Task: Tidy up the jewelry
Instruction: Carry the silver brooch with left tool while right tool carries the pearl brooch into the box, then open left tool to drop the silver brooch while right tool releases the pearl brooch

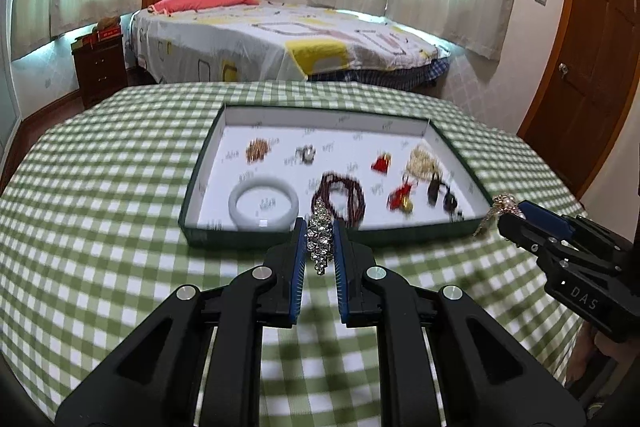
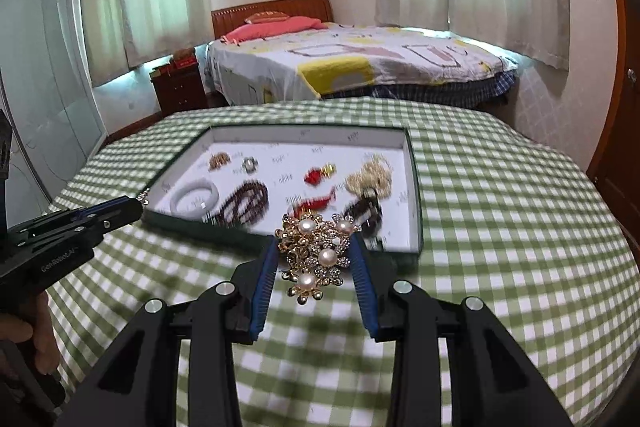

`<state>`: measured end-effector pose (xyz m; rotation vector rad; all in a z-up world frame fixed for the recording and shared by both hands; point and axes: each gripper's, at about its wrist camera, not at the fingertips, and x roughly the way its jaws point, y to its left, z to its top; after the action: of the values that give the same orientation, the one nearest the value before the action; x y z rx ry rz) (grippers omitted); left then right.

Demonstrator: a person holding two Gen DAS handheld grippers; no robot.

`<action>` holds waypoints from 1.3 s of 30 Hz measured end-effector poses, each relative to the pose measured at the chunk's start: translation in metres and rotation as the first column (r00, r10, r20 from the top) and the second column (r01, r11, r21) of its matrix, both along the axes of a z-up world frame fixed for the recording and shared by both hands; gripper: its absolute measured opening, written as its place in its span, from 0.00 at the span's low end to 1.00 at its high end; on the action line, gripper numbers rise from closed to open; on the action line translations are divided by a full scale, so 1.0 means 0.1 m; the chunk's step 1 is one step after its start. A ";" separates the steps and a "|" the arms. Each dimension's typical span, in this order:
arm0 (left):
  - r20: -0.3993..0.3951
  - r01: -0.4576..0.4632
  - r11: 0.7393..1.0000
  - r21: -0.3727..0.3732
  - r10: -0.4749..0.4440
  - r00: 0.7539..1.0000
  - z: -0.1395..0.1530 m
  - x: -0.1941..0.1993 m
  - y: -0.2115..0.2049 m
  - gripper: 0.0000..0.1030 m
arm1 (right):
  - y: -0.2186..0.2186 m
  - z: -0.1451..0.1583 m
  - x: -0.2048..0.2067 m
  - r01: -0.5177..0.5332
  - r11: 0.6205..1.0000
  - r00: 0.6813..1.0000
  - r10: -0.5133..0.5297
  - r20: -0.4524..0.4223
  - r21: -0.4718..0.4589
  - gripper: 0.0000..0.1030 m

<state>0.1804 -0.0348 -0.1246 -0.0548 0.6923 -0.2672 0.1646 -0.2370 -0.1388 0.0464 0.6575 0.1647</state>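
Clamped between the blue pads of the left hand-held gripper (image 1: 320, 227), seen edge-on in the left wrist view: a silver rhinestone brooch (image 1: 320, 241), raised clear of the green checked table (image 1: 100, 187), just before the near wall of the dark-rimmed tray (image 1: 280, 235). Gripped wider in the right hand-held gripper (image 2: 316, 243), face-on in the right wrist view: a gold brooch with pearls (image 2: 316, 255), its flower clusters and four pearls plain there, yet only a small glint at the fingertips from the left camera. Inside the tray, shared by both views though blurred: white bangle (image 1: 263, 203), dark red bead strand (image 1: 340, 197), red charms (image 1: 380, 163), cream bead cluster (image 1: 422, 159), small gold piece (image 1: 257, 149). Shown by the right view alone: fingers of a hand (image 2: 36, 339) wrapped round the left tool's handle. Shown by the left view alone: brown door (image 1: 588, 67) at right. Beyond the table in both, a bed (image 1: 280, 43) with patterned cover.
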 end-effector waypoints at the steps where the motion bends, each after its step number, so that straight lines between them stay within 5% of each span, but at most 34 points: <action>1: 0.010 0.001 1.000 -0.004 -0.001 1.000 0.05 0.05 -0.01 0.13 | 0.01 0.04 0.04 -0.003 1.000 1.000 0.003 0.009 0.004 0.36; 11: 0.095 0.021 1.000 -0.007 -0.021 0.995 0.33 0.59 -0.23 0.13 | 0.06 0.38 0.58 -0.016 1.000 0.995 0.016 0.101 0.002 0.36; 19: 0.093 0.031 0.999 0.009 -0.032 0.995 0.31 1.14 -0.42 0.13 | 0.12 0.38 1.07 -0.032 0.999 0.994 0.033 0.104 -0.010 0.36; 39: -0.169 0.056 0.993 0.106 -0.037 0.985 -0.44 2.11 -0.81 0.13 | -0.03 -0.25 2.02 -0.040 0.999 0.989 0.040 -0.144 0.002 0.36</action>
<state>0.3912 -0.1163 -0.1687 0.0453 0.8744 -0.2707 0.3668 -0.2399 -0.1634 0.0442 0.8033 0.2009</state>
